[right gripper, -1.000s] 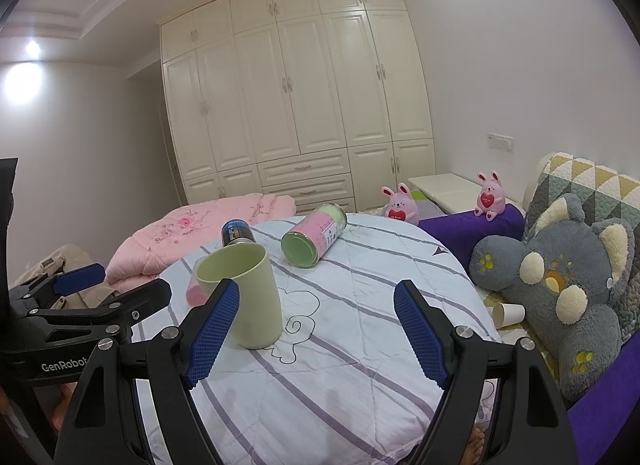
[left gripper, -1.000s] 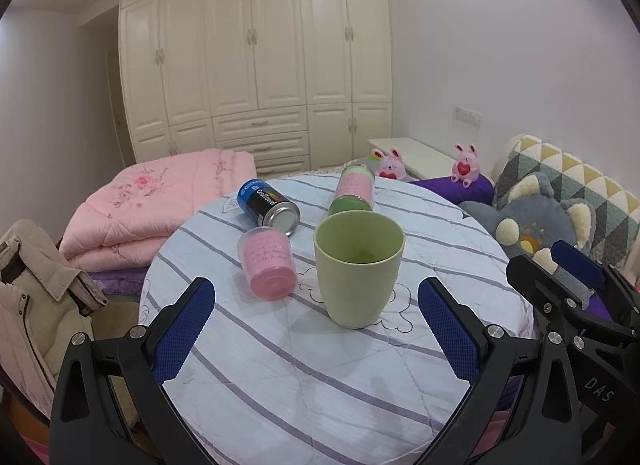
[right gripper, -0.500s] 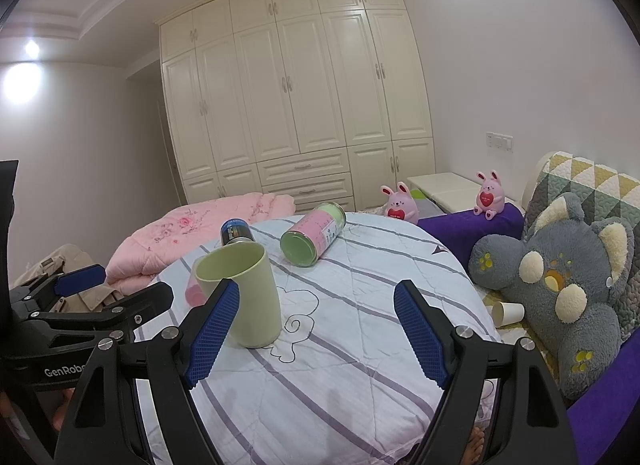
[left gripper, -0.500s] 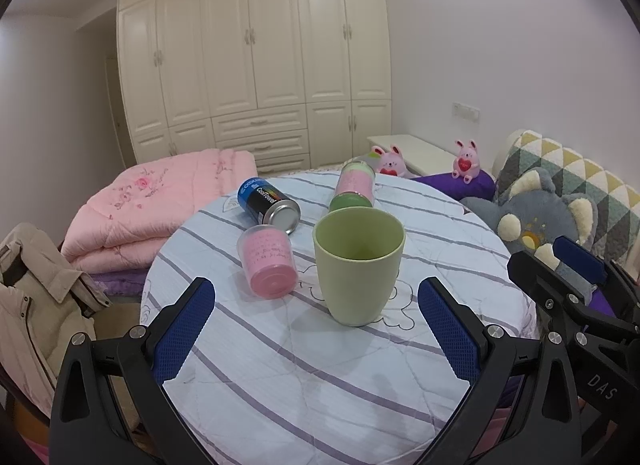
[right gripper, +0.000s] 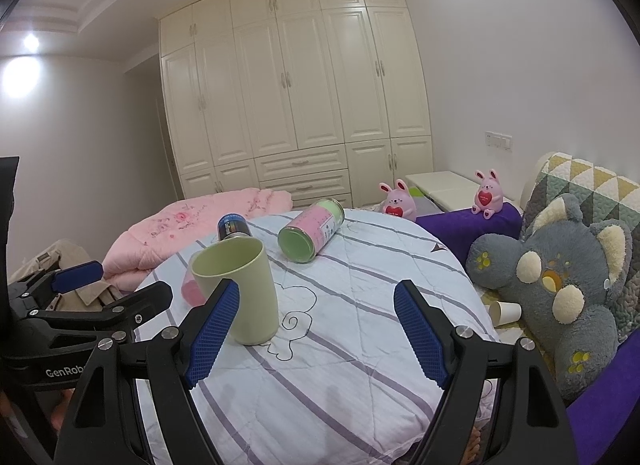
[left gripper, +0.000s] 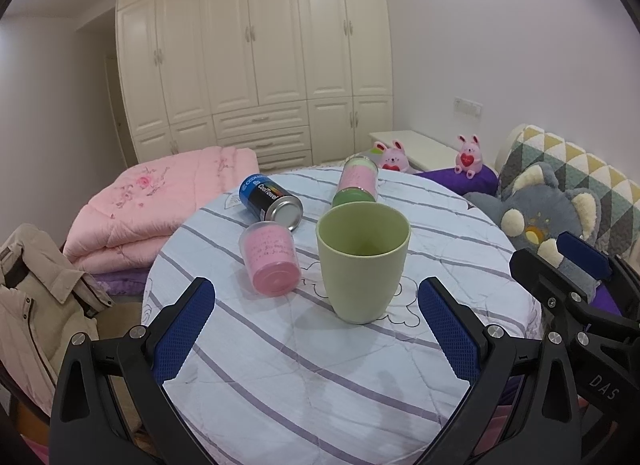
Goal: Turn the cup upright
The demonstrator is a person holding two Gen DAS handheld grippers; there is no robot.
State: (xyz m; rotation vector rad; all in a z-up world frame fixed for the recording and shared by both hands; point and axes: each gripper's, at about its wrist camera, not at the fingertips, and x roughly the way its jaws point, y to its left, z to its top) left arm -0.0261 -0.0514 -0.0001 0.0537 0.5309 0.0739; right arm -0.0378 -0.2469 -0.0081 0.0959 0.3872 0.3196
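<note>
Green cup [left gripper: 363, 261] stands mouth-up on the striped round table [left gripper: 280, 377], base flat on the cloth, rim open to the ceiling, so by the look of it the flip is already done! From the right wrist view the same cup [right gripper: 236, 289] sits just beyond that gripper's left pad, apart from it, not pinched.

Left gripper [left gripper: 316, 333] hangs spread wide, nothing between its blue pads, the cup framed ahead of the gap but clear of both. Right gripper [right gripper: 316, 333] likewise splayed and empty, aimed at bare cloth to the cup's right.

Round the cup, everything else is down: a pink tub [left gripper: 272, 263] on its side just to its left, a blue and black can [left gripper: 270, 201] lying behind that, a pink and green tin [left gripper: 357, 181] lying at the far edge. Close neighbours (one careless sweep would send them rolling).

Handling, as a judgement: it looks like thin, rigid plastic, light, smooth-walled and no handle, tapering towards the base. A light cup like that tips easily on soft quilted cloth. If it needs touching again, take it across the body just under the rim, pads on opposite walls, gentle squeeze, since smooth tapered sides may slip downward out of a hard pinch
</note>
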